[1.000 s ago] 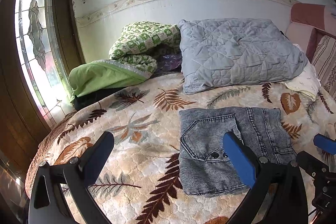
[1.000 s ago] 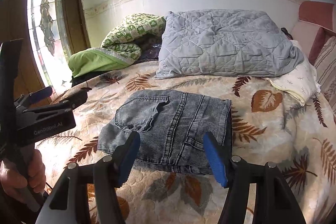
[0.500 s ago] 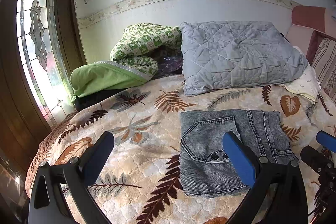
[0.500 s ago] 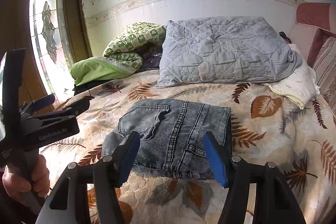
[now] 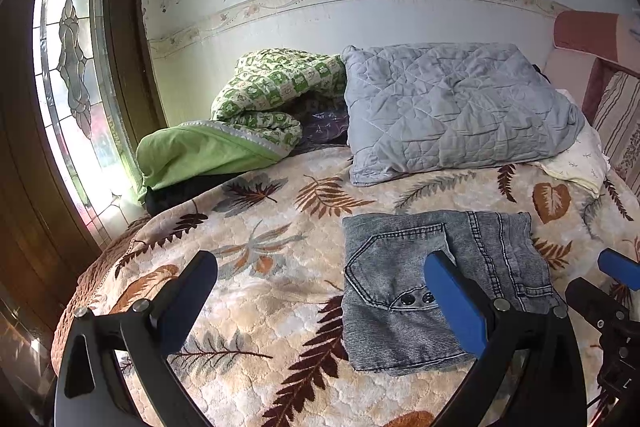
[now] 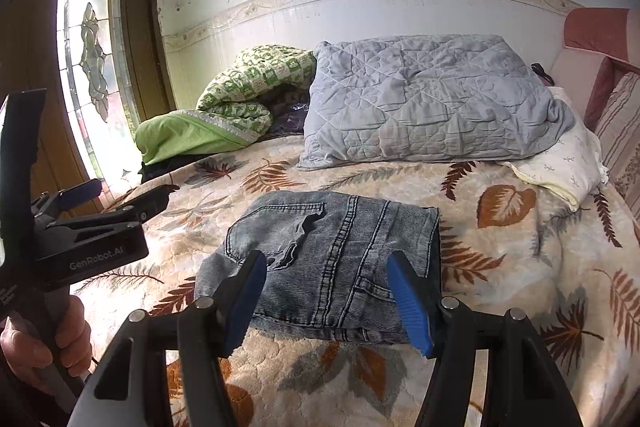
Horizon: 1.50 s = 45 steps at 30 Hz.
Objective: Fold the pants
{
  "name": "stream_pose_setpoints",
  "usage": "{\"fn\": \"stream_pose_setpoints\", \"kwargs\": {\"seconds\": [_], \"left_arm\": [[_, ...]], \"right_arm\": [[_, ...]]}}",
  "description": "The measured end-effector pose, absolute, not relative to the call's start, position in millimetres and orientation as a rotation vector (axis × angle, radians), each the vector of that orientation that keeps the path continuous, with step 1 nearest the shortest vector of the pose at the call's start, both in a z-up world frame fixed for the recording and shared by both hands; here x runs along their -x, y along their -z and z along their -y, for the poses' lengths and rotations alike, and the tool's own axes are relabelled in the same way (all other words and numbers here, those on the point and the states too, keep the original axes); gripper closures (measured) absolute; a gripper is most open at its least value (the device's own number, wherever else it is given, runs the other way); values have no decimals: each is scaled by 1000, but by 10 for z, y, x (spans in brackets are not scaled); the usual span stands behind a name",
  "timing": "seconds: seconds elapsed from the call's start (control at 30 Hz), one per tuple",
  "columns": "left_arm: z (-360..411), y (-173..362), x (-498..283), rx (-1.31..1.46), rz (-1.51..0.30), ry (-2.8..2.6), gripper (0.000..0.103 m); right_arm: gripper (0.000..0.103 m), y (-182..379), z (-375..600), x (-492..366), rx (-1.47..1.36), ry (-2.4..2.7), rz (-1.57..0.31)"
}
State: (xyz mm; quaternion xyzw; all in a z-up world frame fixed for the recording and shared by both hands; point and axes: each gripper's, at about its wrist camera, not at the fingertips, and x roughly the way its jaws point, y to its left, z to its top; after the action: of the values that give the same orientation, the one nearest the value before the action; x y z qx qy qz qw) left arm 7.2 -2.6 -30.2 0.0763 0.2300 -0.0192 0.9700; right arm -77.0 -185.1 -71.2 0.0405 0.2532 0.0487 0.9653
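Nothing moved: folded jeans [image 6: 332, 259] on bed [image 6: 520, 247]; left gripper [image 5: 320, 291], right gripper [image 6: 326, 291] wide, empty.

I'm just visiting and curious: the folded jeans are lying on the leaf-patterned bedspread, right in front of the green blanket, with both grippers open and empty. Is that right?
Not quite. The folded jeans lie in front of the grey quilted pillow; the green blanket is off to its left, as the right wrist view shows. The rest holds: leaf-patterned bedspread, left gripper and right gripper open and empty.
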Motion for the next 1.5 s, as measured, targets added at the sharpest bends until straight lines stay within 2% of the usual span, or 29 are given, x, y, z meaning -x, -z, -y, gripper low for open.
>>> {"fn": "stream_pose_setpoints", "kwargs": {"seconds": [1.5], "left_arm": [[-47,189,77,-113,-414,67,0]], "right_arm": [[37,769,1814,726,-72,-103,-537]]}}
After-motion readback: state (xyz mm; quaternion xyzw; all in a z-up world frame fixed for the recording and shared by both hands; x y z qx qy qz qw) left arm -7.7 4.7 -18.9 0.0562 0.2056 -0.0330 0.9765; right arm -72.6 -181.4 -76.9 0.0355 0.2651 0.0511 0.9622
